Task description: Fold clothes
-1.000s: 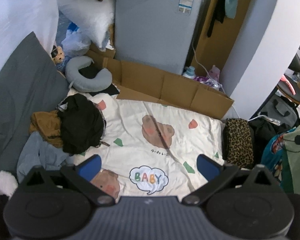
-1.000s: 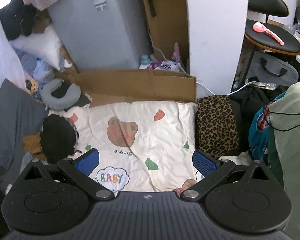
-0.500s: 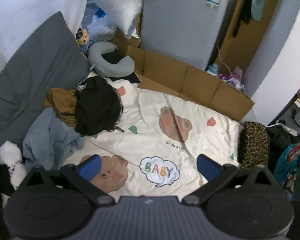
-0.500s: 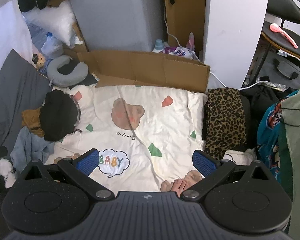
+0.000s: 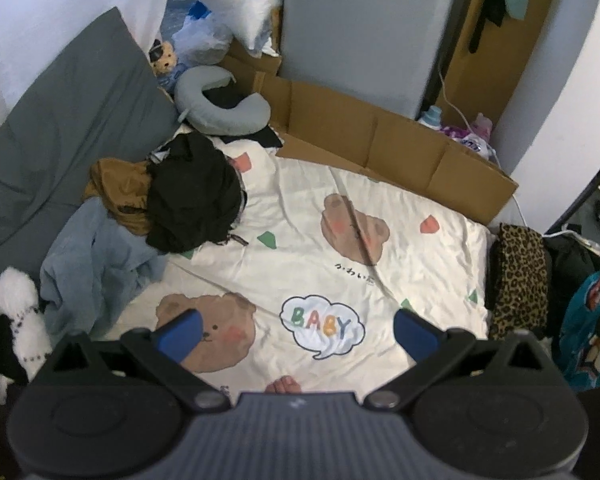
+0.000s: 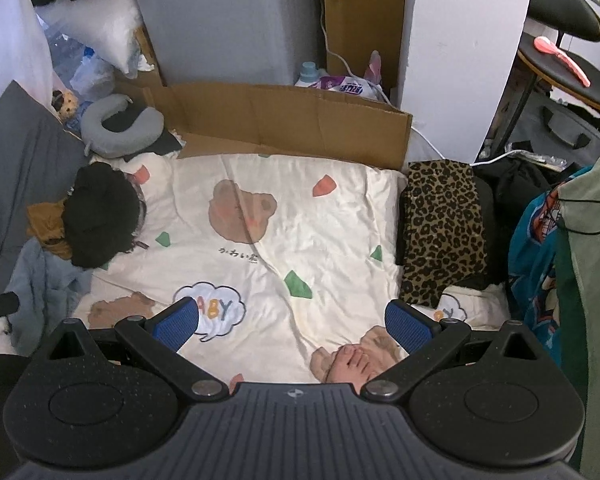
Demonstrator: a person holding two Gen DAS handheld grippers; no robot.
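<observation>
Both grippers hung empty above the bed: the left gripper (image 5: 296, 330) had its jaws spread wide over the "BABY" cloud print, and the right gripper (image 6: 292, 322) was likewise released, its blue pads well apart with nothing between them. The clothes waiting to be folded lay heaped along the left edge of the bear-print quilt (image 5: 420, 264): a black garment (image 5: 192, 204) on top, a mustard-brown one (image 5: 118, 196) partly under it, and a light blue one (image 5: 88, 264) spilling toward the near left corner. A leopard-print piece (image 6: 440, 232) sat at the right edge.

By my judgement, no garment had been picked yet. Doing it well would mean taking the top black piece first, pinching a single layer at a hem or shoulder rather than a bunch, and carrying it to the bare middle of the quilt before spreading it. Bare toes (image 6: 356, 364) showed at the near edge, so the fabric should land clear of them
</observation>
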